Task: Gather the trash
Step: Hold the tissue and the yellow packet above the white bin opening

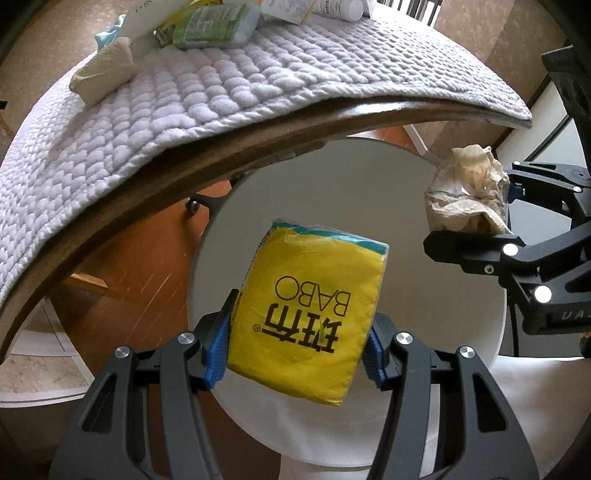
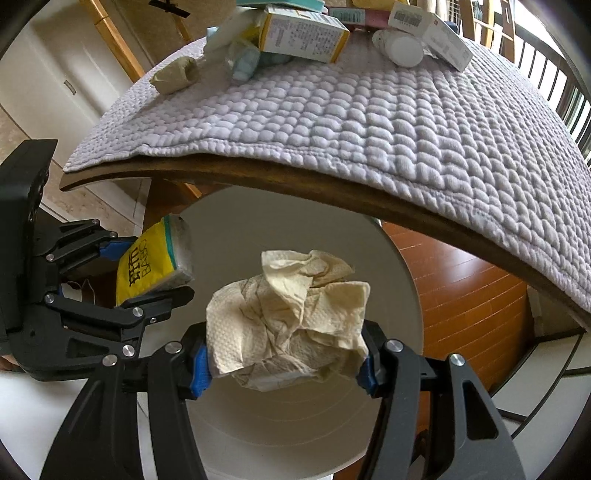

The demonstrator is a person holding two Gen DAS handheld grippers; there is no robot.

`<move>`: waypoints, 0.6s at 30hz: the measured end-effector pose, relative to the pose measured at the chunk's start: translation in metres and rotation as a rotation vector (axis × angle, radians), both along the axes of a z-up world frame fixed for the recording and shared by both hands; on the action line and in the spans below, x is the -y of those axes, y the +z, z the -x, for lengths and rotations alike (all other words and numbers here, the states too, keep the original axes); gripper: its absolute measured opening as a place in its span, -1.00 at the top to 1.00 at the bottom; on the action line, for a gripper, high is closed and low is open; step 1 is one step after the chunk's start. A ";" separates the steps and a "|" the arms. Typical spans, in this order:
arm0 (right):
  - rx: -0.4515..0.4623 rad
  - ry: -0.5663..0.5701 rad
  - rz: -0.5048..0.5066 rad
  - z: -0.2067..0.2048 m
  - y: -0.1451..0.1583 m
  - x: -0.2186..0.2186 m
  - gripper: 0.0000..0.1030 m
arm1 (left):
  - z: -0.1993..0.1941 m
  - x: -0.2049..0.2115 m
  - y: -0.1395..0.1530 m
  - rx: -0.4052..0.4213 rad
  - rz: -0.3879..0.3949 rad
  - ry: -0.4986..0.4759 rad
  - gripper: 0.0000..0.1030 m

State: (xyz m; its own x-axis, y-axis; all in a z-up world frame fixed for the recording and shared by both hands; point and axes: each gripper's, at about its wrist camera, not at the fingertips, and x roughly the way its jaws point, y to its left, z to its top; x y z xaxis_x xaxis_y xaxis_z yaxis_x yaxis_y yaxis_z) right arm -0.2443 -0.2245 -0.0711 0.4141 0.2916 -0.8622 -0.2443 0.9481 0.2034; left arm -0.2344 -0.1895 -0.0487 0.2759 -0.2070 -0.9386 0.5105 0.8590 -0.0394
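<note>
My left gripper (image 1: 297,334) is shut on a yellow tissue pack (image 1: 306,317) printed "BABO" and holds it over the open white bin (image 1: 443,314). My right gripper (image 2: 284,362) is shut on a crumpled beige paper towel (image 2: 288,321) and holds it over the same bin (image 2: 295,435). In the left wrist view the right gripper (image 1: 476,206) and its paper towel (image 1: 465,192) are at the right. In the right wrist view the left gripper (image 2: 147,269) with the tissue pack (image 2: 147,269) is at the left.
A table with a quilted grey cloth (image 1: 221,99) runs just beyond the bin. On its far side lie a folded beige wad (image 1: 103,72), a green wipes pack (image 1: 214,26), boxes (image 2: 303,33) and a white bottle (image 2: 399,48). Wooden floor (image 2: 465,299) lies below.
</note>
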 end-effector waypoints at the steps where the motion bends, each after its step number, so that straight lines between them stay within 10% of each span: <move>1: -0.002 -0.002 -0.001 -0.001 -0.001 0.000 -0.13 | -0.001 0.003 -0.003 -0.001 -0.002 -0.002 -0.14; 18: -0.052 -0.019 -0.001 0.002 -0.031 0.002 -0.14 | 0.004 0.009 -0.034 -0.017 -0.025 -0.021 -0.14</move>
